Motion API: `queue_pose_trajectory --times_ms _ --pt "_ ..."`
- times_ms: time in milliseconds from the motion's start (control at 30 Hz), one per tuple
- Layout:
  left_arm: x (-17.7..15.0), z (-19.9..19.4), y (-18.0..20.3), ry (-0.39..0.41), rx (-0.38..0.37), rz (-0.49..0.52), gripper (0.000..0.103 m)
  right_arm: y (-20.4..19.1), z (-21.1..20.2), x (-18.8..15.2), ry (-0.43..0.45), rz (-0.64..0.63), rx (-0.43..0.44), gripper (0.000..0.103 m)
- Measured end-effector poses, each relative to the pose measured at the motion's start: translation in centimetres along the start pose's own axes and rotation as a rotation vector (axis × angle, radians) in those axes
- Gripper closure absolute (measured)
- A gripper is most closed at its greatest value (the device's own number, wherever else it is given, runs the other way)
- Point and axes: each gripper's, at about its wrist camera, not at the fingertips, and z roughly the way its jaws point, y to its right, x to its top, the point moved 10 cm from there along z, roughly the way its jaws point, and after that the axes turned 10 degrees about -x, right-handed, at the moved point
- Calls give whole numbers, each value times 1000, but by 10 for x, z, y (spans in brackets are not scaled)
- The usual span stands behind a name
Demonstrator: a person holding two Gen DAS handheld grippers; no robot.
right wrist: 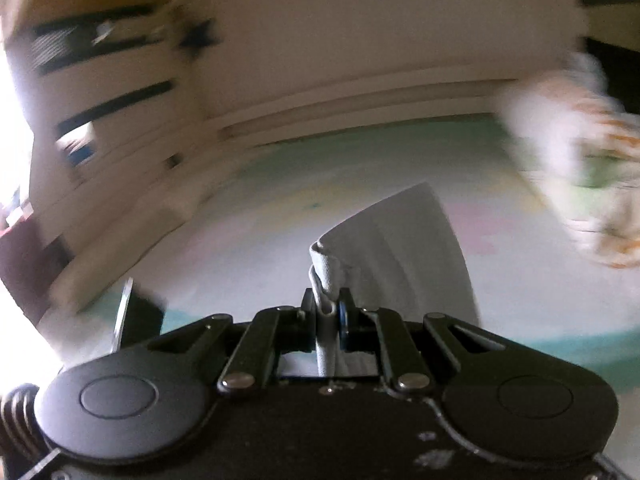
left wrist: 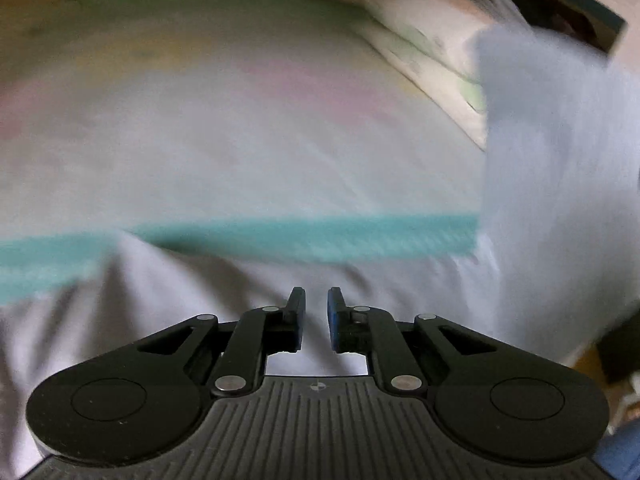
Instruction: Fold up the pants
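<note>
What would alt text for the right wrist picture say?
The right gripper is shut on a bunched edge of pale grey pants, lifting the fabric above a pastel-striped bed sheet. The background is motion-blurred, with a patterned cloth at right.

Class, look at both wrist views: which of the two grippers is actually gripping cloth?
The right gripper: its fingers are closed on a bunched fold of the pale pants. The left gripper shows a bare gap between its fingers.

Pale grey pants [right wrist: 404, 240] rise ahead of the black right gripper [right wrist: 327, 306], over a white bedsheet [left wrist: 240, 152] banded teal, pink and green, with an orange-and-green patterned cloth [right wrist: 592, 184] far right.
</note>
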Motion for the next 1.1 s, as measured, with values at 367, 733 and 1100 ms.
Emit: queue_pose_trajectory --times_ms 367,733,1100 --pt "-11 -31 -72 26 123 -122 91 -151 119 -184 -321 -267 72 87" --pt "-43 -6 -37 -74 34 -20 91 -39 64 -140 -240 -21 -62 69" --pt "-135 -5 10 -280 -44 267 84 56 59 -204 -494 121 -266 75"
